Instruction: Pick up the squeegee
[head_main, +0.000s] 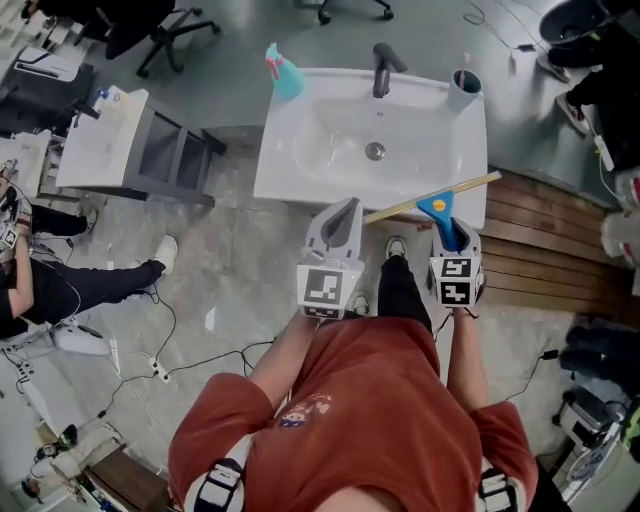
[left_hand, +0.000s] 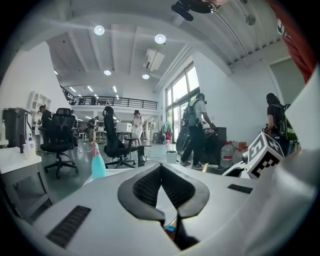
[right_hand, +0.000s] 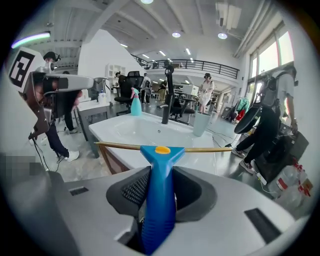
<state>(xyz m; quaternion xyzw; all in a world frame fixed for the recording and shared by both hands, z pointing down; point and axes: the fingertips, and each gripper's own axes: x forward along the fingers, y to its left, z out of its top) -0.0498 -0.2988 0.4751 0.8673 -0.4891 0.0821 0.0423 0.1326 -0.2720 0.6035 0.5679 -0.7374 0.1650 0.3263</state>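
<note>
My right gripper (right_hand: 161, 186) is clamped on the ribbed blue plastic handle of the squeegee (right_hand: 162, 152). The squeegee's thin yellowish blade bar runs crosswise just beyond the jaw tips and appears clear of the white ceramic washbasin (right_hand: 135, 131) ahead and below. My left gripper (left_hand: 163, 196) has its jaws together with nothing in them. Judgement: the pickup is effectively complete. Next move: maintain firm grip pressure and keep the blade bar level, away from the basin rim.

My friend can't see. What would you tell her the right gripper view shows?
The right gripper holds a blue squeegee by its handle, blade crosswise, a white sink beyond. A faucet, a cup and a teal spray bottle stand along its back.
</note>
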